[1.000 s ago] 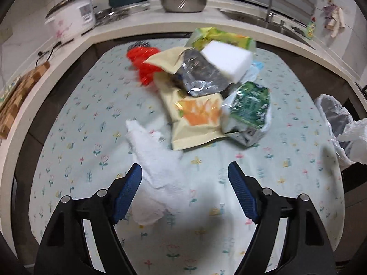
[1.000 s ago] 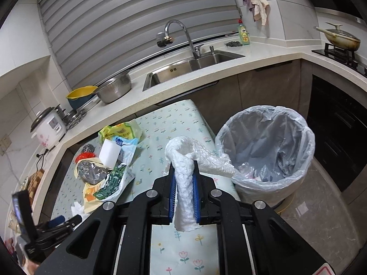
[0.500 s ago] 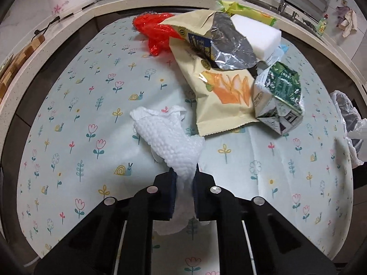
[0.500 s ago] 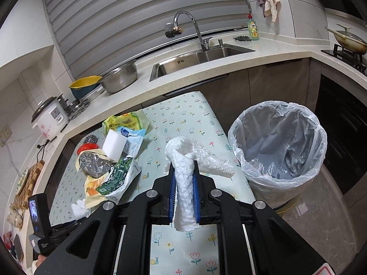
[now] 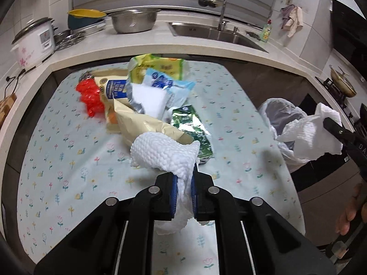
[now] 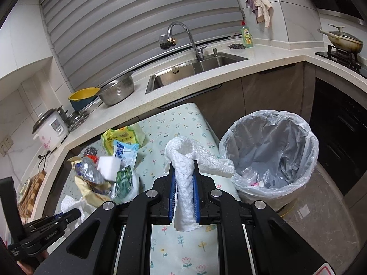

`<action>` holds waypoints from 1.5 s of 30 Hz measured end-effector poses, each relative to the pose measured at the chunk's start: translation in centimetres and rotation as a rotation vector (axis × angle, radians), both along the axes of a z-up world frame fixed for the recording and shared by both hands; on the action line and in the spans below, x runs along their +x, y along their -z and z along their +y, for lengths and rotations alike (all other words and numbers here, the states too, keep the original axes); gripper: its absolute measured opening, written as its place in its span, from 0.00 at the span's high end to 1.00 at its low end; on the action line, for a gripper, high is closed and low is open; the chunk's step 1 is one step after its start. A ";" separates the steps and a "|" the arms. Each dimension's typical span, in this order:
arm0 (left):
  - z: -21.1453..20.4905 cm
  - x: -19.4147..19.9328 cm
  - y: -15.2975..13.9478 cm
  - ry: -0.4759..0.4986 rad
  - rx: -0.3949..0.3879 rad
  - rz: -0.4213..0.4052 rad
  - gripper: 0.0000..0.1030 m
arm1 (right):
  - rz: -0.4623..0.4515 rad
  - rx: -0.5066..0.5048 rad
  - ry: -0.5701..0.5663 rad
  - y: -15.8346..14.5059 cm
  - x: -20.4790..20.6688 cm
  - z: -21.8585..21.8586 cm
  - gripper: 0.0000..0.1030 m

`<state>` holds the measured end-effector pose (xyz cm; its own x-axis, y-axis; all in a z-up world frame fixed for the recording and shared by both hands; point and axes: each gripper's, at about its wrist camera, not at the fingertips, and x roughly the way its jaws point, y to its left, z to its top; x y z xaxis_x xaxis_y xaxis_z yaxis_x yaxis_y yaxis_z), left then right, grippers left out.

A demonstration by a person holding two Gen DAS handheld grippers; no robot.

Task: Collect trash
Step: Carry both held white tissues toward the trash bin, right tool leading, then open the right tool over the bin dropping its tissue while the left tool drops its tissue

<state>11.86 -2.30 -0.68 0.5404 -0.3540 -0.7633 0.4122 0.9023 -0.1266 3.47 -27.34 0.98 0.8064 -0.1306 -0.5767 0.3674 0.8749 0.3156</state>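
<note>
White, dimpled paper filled both my grips. My left fingers [image 5: 183,192] were clamped on a crumpled paper towel [image 5: 165,155], its bulk bunched just ahead of the tips and a tail hanging below them, clear of the flowered table [image 5: 68,160]. My right fingers [image 6: 184,192] were pressed together on a second towel [image 6: 183,183], one loose end trailing toward the lined trash bin [image 6: 270,158] just ahead and to the right of them. I judged both towels light, soft and limp: no risk of breaking, but apt to tear or slip if pinched by a thin corner, so the thick bunched middle was the place to hold. The pile of wrappers [image 5: 146,105] lay well ahead of my left fingers, and those looked crinkly and slick.
</note>
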 end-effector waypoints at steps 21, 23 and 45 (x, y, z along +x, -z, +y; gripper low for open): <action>-16.4 -2.7 -2.0 0.287 -0.038 -0.038 0.91 | -0.038 0.015 0.163 -0.3 -4.0 -9.4 0.89; -17.3 -2.3 -1.8 0.303 -0.041 -0.024 0.91 | -0.032 0.013 0.172 0.0 -3.9 -10.2 0.89; -28.0 4.0 2.2 0.419 -0.066 0.046 0.54 | 0.003 0.003 0.276 2.4 0.4 -16.2 0.50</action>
<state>15.88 -30.35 -2.90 0.3053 -0.5850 -0.7514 0.7341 0.6472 -0.2055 3.83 -43.51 -1.38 0.7390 -0.3434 -0.5796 0.5925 0.7407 0.3167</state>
